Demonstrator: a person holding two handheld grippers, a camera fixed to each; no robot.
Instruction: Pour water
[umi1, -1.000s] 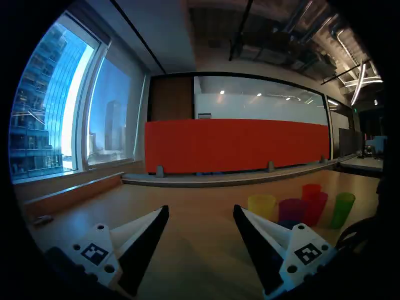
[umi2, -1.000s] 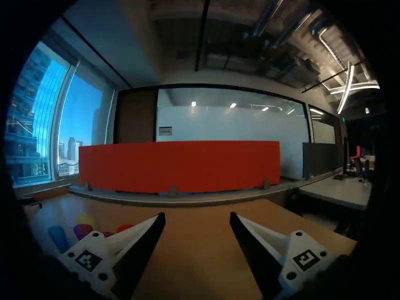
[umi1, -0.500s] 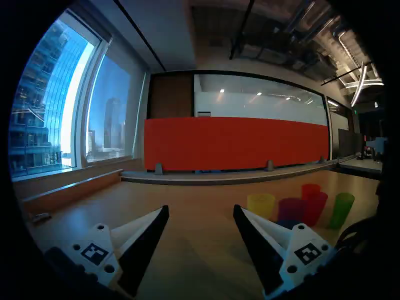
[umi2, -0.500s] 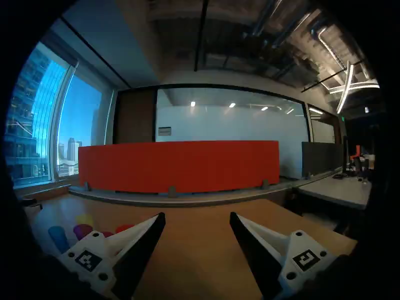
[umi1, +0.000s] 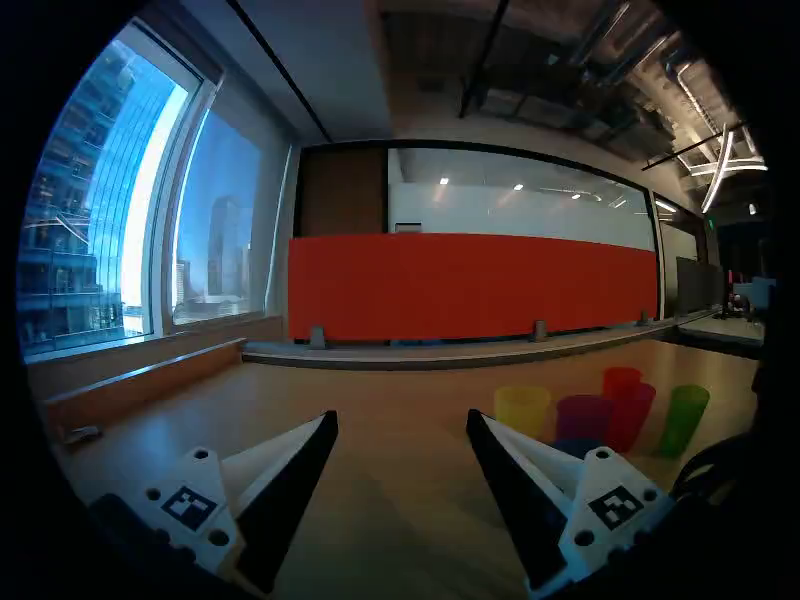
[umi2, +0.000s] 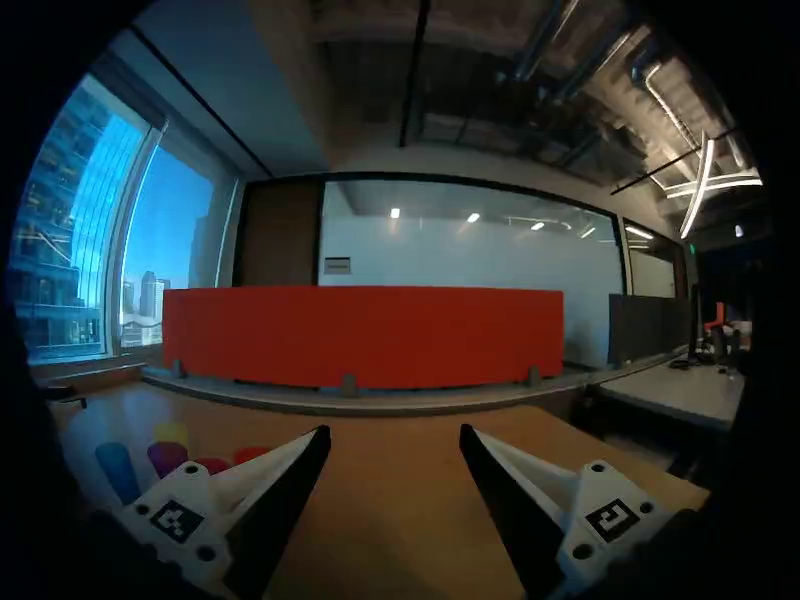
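Fingers first: left gripper (umi1: 400, 418) hangs low over the bench, its two white-and-black fingers spread wide with nothing between them. Right gripper (umi2: 393, 432) is the same, fingers apart and empty. Pale wooden bench (umi1: 400, 500) runs bare straight ahead of both. The task's things stand off-axis in a tight cluster. In the left gripper view they are to the right, just past the right finger: yellow plastic cup (umi1: 522, 410), magenta plastic cup (umi1: 583, 417), red plastic cup (umi1: 628, 400), green plastic cup (umi1: 685, 418), and a blue plastic cup (umi1: 577, 447) mostly hidden behind that finger. In the right gripper view the cluster sits low left, partly behind the left finger. All cups are translucent and set close together; whether they touch, or which holds water, cannot be told. Farther back are a long red partition panel (umi1: 470, 288), a glass wall above it, and tall windows (umi1: 100, 230) at left. Likely risks: wide fingers closing on one cup could clip a neighbour, since the gaps look slim. Light cups would tip or skid easily. A reach made from this angle goes partly blind behind a finger. A hard squeeze might buckle thin plastic and slop water over the bench.
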